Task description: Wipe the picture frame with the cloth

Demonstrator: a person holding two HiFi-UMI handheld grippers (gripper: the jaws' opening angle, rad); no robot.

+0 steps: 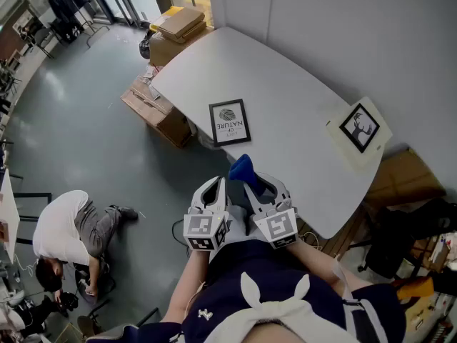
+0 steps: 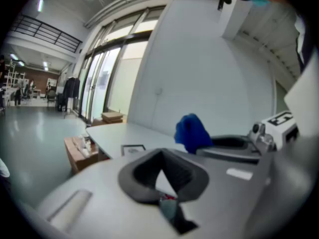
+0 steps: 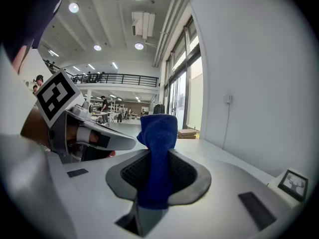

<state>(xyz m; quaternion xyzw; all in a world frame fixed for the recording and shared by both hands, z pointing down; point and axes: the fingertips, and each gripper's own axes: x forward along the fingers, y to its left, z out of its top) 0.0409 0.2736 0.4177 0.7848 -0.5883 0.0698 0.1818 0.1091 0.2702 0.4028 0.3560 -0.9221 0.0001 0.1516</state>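
Over the tabletop [image 1: 285, 84] near edge, the right tool [image 3: 159, 158] clamps a plush blue cloth [image 3: 158, 128], the left tool [image 2: 162, 156] is closed and empty, and the black-rimmed picture frame [image 1: 229, 122] shows in head view, not right gripper view.

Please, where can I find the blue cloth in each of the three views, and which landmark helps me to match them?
Head view: the blue cloth is just below centre, at the tip of the right gripper.
Left gripper view: the cloth is right of centre, above this gripper's own jaws, held by the other gripper.
Right gripper view: the cloth is at centre, clamped between the jaws.
Shared landmark: the white table, which lies beyond the cloth in every view.
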